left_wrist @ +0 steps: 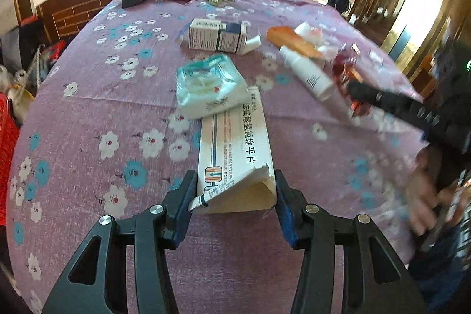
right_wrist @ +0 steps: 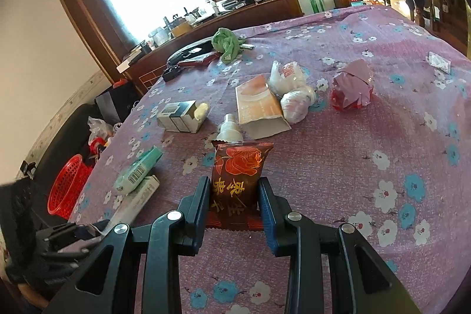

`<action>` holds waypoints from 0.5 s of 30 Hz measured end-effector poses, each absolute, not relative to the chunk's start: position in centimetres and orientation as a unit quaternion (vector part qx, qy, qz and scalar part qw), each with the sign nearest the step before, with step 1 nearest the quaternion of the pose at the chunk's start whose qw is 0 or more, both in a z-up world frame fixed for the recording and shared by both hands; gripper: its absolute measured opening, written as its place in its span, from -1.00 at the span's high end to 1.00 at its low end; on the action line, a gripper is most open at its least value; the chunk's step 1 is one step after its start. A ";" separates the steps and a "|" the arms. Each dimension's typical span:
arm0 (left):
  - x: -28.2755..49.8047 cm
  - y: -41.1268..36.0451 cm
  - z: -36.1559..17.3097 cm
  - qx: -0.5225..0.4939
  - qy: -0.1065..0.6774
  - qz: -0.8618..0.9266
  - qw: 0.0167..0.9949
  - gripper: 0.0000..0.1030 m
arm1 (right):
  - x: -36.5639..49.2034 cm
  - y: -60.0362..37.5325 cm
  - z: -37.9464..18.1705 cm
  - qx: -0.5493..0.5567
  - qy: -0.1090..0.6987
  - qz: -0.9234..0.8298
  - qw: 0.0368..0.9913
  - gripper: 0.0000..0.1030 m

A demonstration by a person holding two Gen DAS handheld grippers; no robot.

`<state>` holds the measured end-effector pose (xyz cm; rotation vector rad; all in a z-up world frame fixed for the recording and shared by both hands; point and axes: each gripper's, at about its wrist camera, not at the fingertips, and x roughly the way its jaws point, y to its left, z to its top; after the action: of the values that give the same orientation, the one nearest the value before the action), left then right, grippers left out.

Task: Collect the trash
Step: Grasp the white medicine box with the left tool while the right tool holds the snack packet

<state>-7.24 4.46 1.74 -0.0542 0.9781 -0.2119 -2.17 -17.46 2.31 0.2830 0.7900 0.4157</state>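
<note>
1. Setting: a cluttered living room, big bright window at the top of both views, and a table under a purple floral tablecloth (right_wrist: pixel 338 167) with junk all over it.
2. The left gripper (left_wrist: pixel 234 190) is clamped on the torn end of a long white medicine box (left_wrist: pixel 235 143). Box's long axis runs straight away from the claw, up the middle of the frame, far end tucked under a pack of tissues (left_wrist: pixel 209 84).
3. The right gripper (right_wrist: pixel 234 196) is squeezed shut on a dark red rose-print packet (right_wrist: pixel 240 169), which stands up between the pads at lower centre.
4. The bit that matters next, I reckon: the red basket (right_wrist: pixel 67 184) sits off the table edge at the lower left of the right wrist view. That looks like the bin, and the left gripper's side seems nearer to it.
5. Count of stuff not yet picked up:
   - one white spray bottle (right_wrist: pixel 228 130)
   - one open grey-and-white carton (right_wrist: pixel 181 116)
   - one orange-white flat box (right_wrist: pixel 259 108)
   - two crumpled plastic wads (right_wrist: pixel 290 90)
   - one pink-red wrapper ball (right_wrist: pixel 351 90)
</note>
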 end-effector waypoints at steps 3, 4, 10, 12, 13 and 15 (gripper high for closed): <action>-7.1 4.2 1.2 -0.009 0.466 -0.089 0.880 -0.02 | -2.4 -17.2 2.5 0.130 0.376 0.205 0.894 0.32; -6.9 4.1 1.1 -0.006 0.465 -0.086 0.881 -0.06 | -2.5 -17.1 2.5 0.129 0.375 0.206 0.894 0.32; -5.7 3.4 0.8 0.005 0.460 -0.073 0.885 -0.23 | -2.5 -16.7 2.6 0.122 0.375 0.213 0.894 0.32; -5.5 3.1 0.8 0.008 0.459 -0.070 0.886 -0.22 | -2.5 -16.6 2.6 0.120 0.375 0.215 0.894 0.32; -5.5 3.1 0.9 0.010 0.458 -0.068 0.887 -0.17 | -2.6 -16.6 2.6 0.119 0.374 0.216 0.894 0.32; -5.5 2.9 0.9 0.019 0.453 -0.059 0.890 0.03 | -2.6 -16.5 2.7 0.118 0.372 0.218 0.895 0.32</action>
<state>-5.48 2.87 0.86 0.0385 0.9405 -0.1217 -2.61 -16.54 2.66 0.2437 0.7708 0.4522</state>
